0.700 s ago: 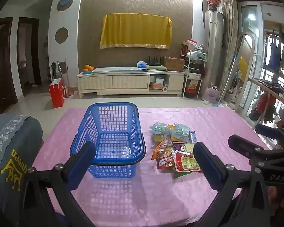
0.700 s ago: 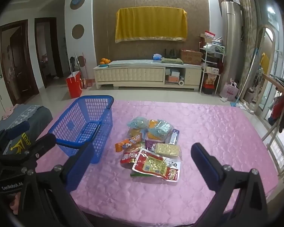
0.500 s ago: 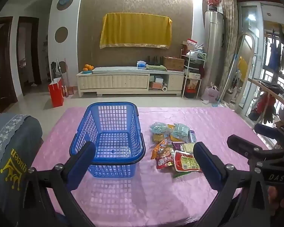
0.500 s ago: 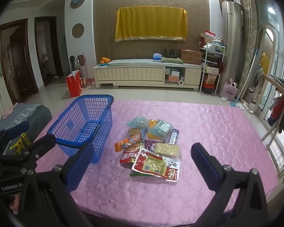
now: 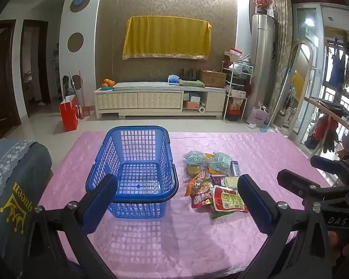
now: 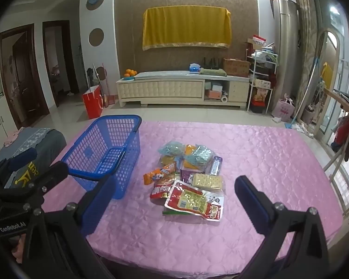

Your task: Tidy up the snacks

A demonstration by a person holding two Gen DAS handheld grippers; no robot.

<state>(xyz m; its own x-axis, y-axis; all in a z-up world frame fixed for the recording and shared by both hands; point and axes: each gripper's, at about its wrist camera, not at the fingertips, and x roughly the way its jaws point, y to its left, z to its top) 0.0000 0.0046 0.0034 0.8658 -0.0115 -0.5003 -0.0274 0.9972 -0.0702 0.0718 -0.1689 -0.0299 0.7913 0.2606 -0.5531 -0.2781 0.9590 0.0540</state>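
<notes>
A blue plastic basket [image 5: 151, 195] [image 6: 125, 137] stands empty on the pink tablecloth [image 5: 174, 237] [image 6: 267, 162]. To its right lies a pile of snack packets [image 5: 211, 179] [image 6: 188, 172], with a red and yellow packet [image 5: 228, 202] [image 6: 195, 201] nearest me and a cracker pack [image 6: 207, 181] behind it. My left gripper [image 5: 176, 200] hangs open above the table's near edge, in front of the basket. Over the near edge in front of the pile, my right gripper [image 6: 173, 201] is open too. Nothing is between either pair of fingers.
A chair back draped in grey cloth [image 5: 14, 186] stands at the table's left. Beyond the table are tiled floor, a red bag [image 5: 68, 114], a cream TV cabinet [image 5: 160, 100] and a rack [image 5: 236, 88]. A drying rail [image 5: 332, 116] with clothes is at the right.
Both grippers have drifted very slightly; the basket and snack pile lie where they were.
</notes>
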